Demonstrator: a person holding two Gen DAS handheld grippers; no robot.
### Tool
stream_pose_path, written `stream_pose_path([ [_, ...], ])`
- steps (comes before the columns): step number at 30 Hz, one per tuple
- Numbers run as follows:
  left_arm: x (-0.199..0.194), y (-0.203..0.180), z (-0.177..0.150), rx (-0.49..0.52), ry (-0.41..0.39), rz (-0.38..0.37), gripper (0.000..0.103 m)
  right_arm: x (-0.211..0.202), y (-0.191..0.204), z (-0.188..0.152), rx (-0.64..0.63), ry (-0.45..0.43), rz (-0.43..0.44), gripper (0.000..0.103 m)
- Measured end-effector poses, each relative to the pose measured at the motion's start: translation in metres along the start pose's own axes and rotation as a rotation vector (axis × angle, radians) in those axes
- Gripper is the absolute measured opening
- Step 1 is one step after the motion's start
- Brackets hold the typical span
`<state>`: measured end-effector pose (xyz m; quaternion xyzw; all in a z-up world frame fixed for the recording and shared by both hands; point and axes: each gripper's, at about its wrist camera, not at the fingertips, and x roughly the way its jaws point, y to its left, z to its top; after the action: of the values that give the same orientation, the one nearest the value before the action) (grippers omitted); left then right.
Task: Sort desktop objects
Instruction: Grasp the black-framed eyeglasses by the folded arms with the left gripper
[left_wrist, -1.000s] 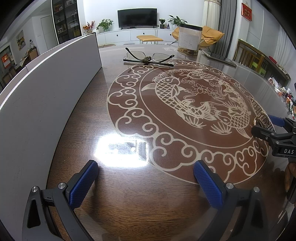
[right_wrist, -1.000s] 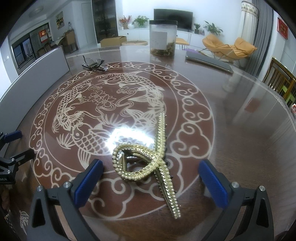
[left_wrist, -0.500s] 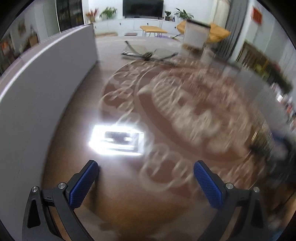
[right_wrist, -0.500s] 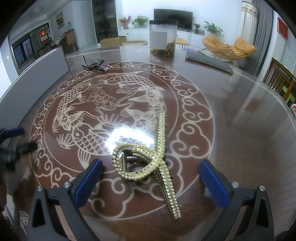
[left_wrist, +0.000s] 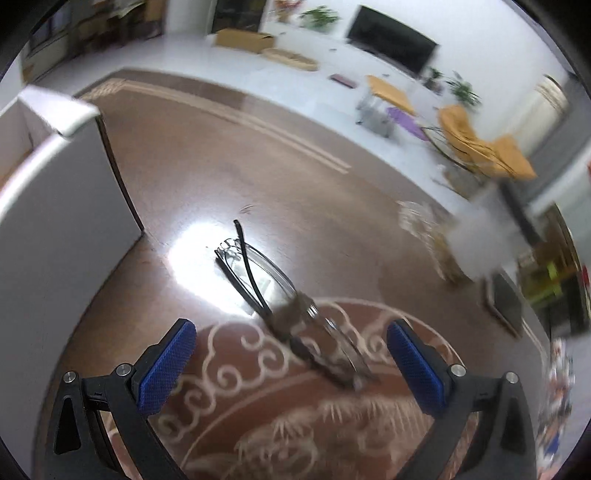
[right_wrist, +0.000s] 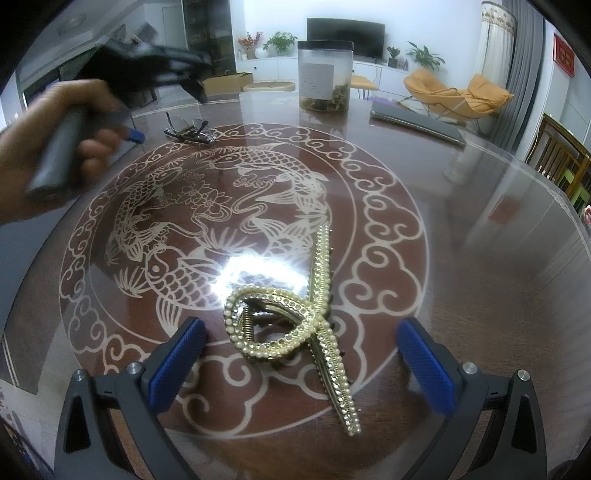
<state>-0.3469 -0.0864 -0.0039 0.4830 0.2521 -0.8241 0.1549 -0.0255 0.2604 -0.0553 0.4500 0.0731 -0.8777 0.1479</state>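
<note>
Left claw (left_wrist: 290, 363) swung over to the glasses (left_wrist: 266, 291) since a second ago, fingers spread; right claw (right_wrist: 301, 360) hasn't budged, spread around the hair clip (right_wrist: 295, 317) at 12 o'clock.

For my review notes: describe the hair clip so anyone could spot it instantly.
Start at the round fish medallion on the brown table. At its near edge, between the right gripper fingers, lies the hair clip: a gold, pearl-studded loop, unlike the dark-framed glasses opposite.

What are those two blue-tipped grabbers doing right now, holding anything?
Left gripper: open, holding nothing; folded glasses lie on the table ahead of it.
Right gripper: open, holding nothing; the gold hair clip lies between its fingers.
</note>
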Motion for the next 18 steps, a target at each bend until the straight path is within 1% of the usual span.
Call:
stream_pose_path([
  [2,0.012,0.001,0.0,-0.015,0.004,0.013,0.103,-0.001,0.0,0.0,0.004,-0.002,0.006,0.103],
  [3,0.012,-0.002,0.001,0.009,-0.035,0.03,0.103,-0.001,-0.001,0.0,0.006,-0.003,0.008,0.103],
  [4,0.012,-0.004,-0.002,0.026,-0.045,0.042,0.103,-0.001,-0.001,0.0,0.006,-0.004,0.009,0.103],
  [5,0.017,-0.006,-0.001,0.045,-0.036,0.059,0.103,-0.001,-0.001,0.0,0.007,-0.004,0.01,0.103],
  [9,0.025,-0.014,-0.008,0.139,-0.05,0.122,0.103,-0.002,-0.001,-0.001,0.009,-0.005,0.012,0.103],
  [11,0.03,-0.022,-0.012,0.218,-0.049,0.18,0.103,-0.002,-0.001,-0.001,0.012,-0.006,0.015,0.103],
  [12,0.03,-0.023,-0.015,0.245,-0.066,0.182,0.103,-0.002,-0.002,-0.001,0.013,-0.007,0.016,0.103],
  [14,0.028,-0.022,-0.013,0.244,-0.064,0.173,0.103,-0.002,-0.002,-0.001,0.014,-0.008,0.017,0.103],
  [18,0.027,-0.02,-0.009,0.269,-0.034,0.166,0.103,-0.003,-0.002,-0.001,0.013,-0.007,0.017,0.103],
])
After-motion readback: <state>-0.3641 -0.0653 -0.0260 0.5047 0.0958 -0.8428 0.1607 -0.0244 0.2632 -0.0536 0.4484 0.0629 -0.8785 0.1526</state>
